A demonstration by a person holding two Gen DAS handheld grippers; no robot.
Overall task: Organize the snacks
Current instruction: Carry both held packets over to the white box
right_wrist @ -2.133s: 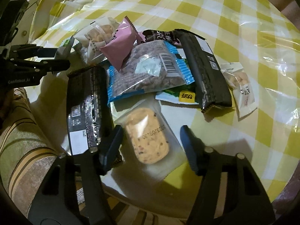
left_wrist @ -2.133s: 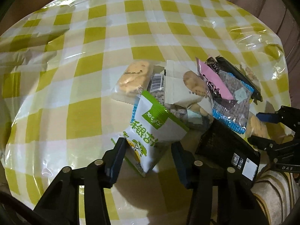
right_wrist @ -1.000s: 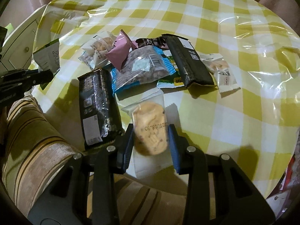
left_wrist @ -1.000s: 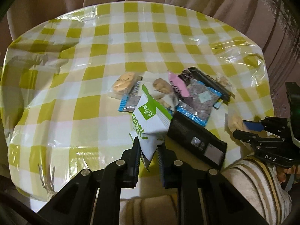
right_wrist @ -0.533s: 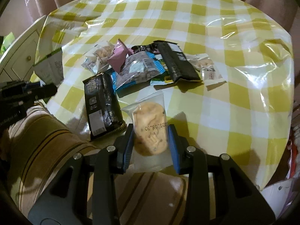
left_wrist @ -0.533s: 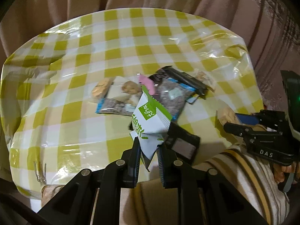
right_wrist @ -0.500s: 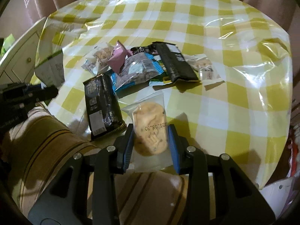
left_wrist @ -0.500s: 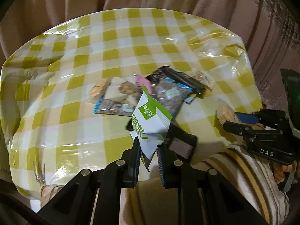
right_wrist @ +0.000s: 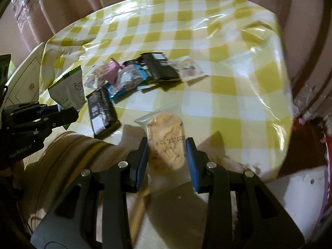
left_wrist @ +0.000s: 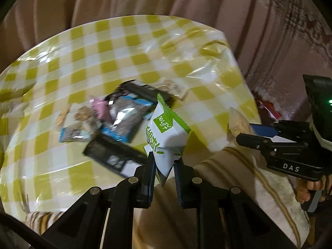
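Observation:
My left gripper (left_wrist: 164, 161) is shut on a white and green snack packet (left_wrist: 166, 132) and holds it up above the near table edge; the packet also shows in the right wrist view (right_wrist: 68, 89). My right gripper (right_wrist: 167, 145) is shut on a clear-wrapped cookie (right_wrist: 166, 139), lifted off the table; it shows in the left wrist view (left_wrist: 238, 122) too. A pile of snacks lies mid-table: a black bar (left_wrist: 112, 155), a blue-edged nut bag (left_wrist: 124, 118), a pink packet (left_wrist: 99, 108), another black bar (right_wrist: 157, 66), small cookie packs (right_wrist: 188, 69).
The round table has a yellow and white checked cloth (right_wrist: 228, 83) under clear plastic. A striped cushion (left_wrist: 238, 176) lies below the near edge. Curtains (left_wrist: 186, 0) hang behind. A white cabinet (right_wrist: 25, 78) stands at the left, and a red item (right_wrist: 307, 134) at the right.
Both grippers closed on their snacks, lifted them off the table and pulled back and up. The view now swings right and is blurred.

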